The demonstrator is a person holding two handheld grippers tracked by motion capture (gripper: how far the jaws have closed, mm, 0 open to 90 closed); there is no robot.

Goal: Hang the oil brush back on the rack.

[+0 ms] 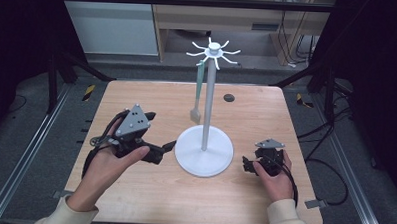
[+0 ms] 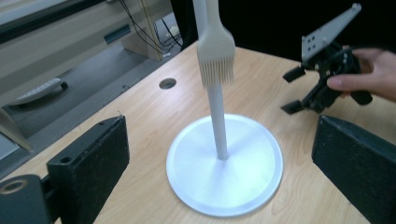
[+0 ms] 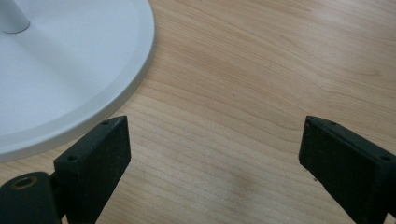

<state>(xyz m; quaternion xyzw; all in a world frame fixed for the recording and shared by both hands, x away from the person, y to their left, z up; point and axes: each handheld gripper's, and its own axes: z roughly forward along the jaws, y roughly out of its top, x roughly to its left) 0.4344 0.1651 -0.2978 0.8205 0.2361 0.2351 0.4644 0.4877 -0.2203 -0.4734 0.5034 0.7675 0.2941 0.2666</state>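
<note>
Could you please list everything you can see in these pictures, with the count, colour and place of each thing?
table: one, light wood, under everything else.
stand: one, white, round base and upright pole at the table's middle, curved hooks at the top.
brush: one, pale with a greenish handle, hanging from a hook beside the pole, bristles down.
hole: one, dark, round, in the table beyond the stand.
left claw: one, black with a grey plate, left of the base, jaws open and pointing at it.
right claw: one, black with a grey plate, right of the base, jaws open over bare wood.
hands: two, one on each claw, cream sleeves at the near edge.
</note>
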